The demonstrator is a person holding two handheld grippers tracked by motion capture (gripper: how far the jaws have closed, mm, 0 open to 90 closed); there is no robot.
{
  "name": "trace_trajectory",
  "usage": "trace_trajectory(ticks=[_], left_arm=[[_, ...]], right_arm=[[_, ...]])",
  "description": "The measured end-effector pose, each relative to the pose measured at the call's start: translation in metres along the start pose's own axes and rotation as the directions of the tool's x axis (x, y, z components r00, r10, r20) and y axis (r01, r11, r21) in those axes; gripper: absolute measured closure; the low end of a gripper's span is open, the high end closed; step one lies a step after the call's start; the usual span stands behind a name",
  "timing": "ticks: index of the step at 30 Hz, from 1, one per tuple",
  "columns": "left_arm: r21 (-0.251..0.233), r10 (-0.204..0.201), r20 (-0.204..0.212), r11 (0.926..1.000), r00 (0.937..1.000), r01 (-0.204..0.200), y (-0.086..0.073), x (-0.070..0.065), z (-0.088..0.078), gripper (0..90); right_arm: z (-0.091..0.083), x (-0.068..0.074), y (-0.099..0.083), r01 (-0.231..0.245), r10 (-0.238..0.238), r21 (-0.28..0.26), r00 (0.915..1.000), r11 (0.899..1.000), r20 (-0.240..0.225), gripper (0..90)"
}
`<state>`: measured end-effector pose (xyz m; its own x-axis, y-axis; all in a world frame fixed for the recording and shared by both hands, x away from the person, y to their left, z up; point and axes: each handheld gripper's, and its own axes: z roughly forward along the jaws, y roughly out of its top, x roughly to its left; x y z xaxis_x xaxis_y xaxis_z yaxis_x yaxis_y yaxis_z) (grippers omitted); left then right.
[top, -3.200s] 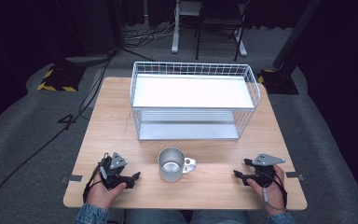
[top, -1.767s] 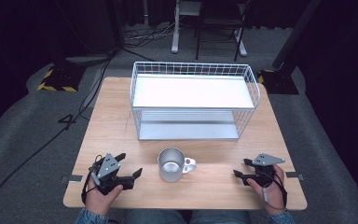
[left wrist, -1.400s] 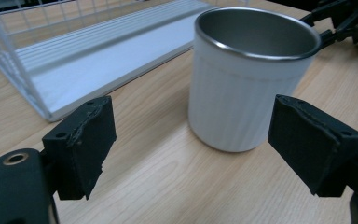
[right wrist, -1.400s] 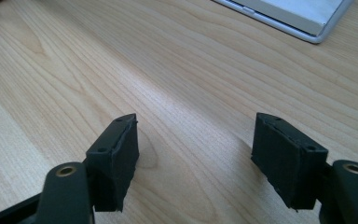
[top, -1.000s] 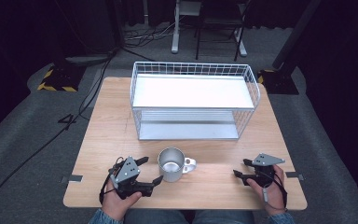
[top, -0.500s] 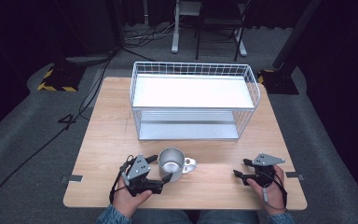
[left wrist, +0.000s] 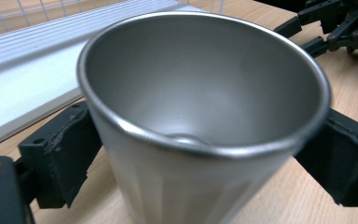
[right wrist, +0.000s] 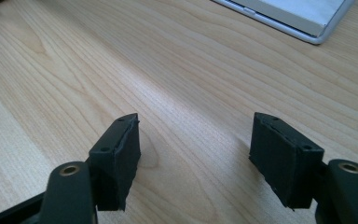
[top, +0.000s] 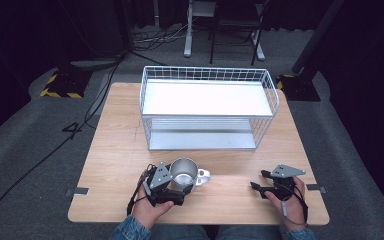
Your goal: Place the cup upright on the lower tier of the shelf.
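Grey carpet and dark gear ring our wooden desk point(top: 115, 150) in the high view. On its far half stands a white wire basket point(top: 207, 107) with a pale shelf inside. Nearer to us, just ahead of our left hand, a steel mug point(top: 183, 172) stands upright, its handle pointing toward our right side. Our left gripper point(top: 176, 186) sits right at the mug, the grey plate on top close against the rim. Our right gripper point(top: 258, 180) rests on the desk well apart from the mug, jaws pointing toward it.

From the left gripper view, the mug point(left wrist: 200, 116) stands large between the two black jaws, which flank it on either side (the open mouth faces the camera, and we can see down to the bottom). The left gripper point(left wrist: 205, 158) has just been opening, with the mug between the jaws; both pads sit close against the wall, but we cannot tell whether they press on it. Behind the mug lies the pale edge of the basket point(left wrist: 23, 88), and at the upper right corner the right gripper point(left wrist: 335, 23) appears farther off on the desk point(left wrist: 349, 88).

Through the right gripper view, our right gripper point(right wrist: 193, 154) stands wide open over bare wood point(right wrist: 74, 70), holding nothing. A corner of the basket's base point(right wrist: 303, 18) shows at the top right.
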<state>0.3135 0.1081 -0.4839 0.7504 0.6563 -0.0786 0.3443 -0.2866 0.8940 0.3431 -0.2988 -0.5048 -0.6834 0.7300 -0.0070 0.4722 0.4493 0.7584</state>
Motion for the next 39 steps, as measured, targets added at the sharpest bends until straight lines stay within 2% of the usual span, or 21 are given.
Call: trace_trajectory(ticks=[5, 6, 9, 16, 23, 35, 39], left_arm=[[0.007, -0.001, -0.004, 1.0000, 1.0000, 0.001, 0.001, 0.002, 0.007, 0.8], [0.008, -0.012, 0.002, 0.9999, 0.9999, 0.012, 0.000, 0.002, 0.010, 0.5], [0.016, -0.010, 0.002, 0.9998, 1.0000, 0.009, -0.001, 0.003, 0.011, 0.5], [0.036, -0.038, -0.002, 0.9986, 0.9993, 0.038, -0.008, 0.002, 0.017, 1.7], [0.039, -0.033, 0.007, 0.9987, 0.9994, 0.033, -0.009, 0.002, 0.017, 5.4], [0.038, -0.026, -0.014, 0.9989, 0.9996, 0.026, -0.008, 0.000, 0.018, 7.1], [0.033, -0.049, -0.012, 0.9982, 0.9987, 0.050, -0.007, 0.001, 0.017, 7.4]], right_arm=[[0.000, 0.000, 0.000, -0.004, 0.004, -0.001, 1.0000, 1.000, 0.004, 33.1], [0.000, 0.000, 0.000, -0.006, 0.006, 0.001, 0.9999, 1.000, 0.008, 33.1], [0.000, 0.000, 0.000, -0.005, 0.005, 0.000, 0.9999, 1.000, 0.009, 33.1], [0.000, 0.000, 0.000, -0.008, 0.008, 0.002, 0.9999, 1.000, 0.007, 33.0], [0.000, 0.000, 0.000, -0.008, 0.008, 0.002, 0.9999, 1.000, 0.008, 33.0], [0.000, 0.000, 0.000, -0.011, 0.011, 0.002, 0.9999, 1.000, 0.012, 33.0], [0.000, 0.000, 0.000, -0.011, 0.011, 0.002, 0.9999, 1.000, 0.012, 33.0]])
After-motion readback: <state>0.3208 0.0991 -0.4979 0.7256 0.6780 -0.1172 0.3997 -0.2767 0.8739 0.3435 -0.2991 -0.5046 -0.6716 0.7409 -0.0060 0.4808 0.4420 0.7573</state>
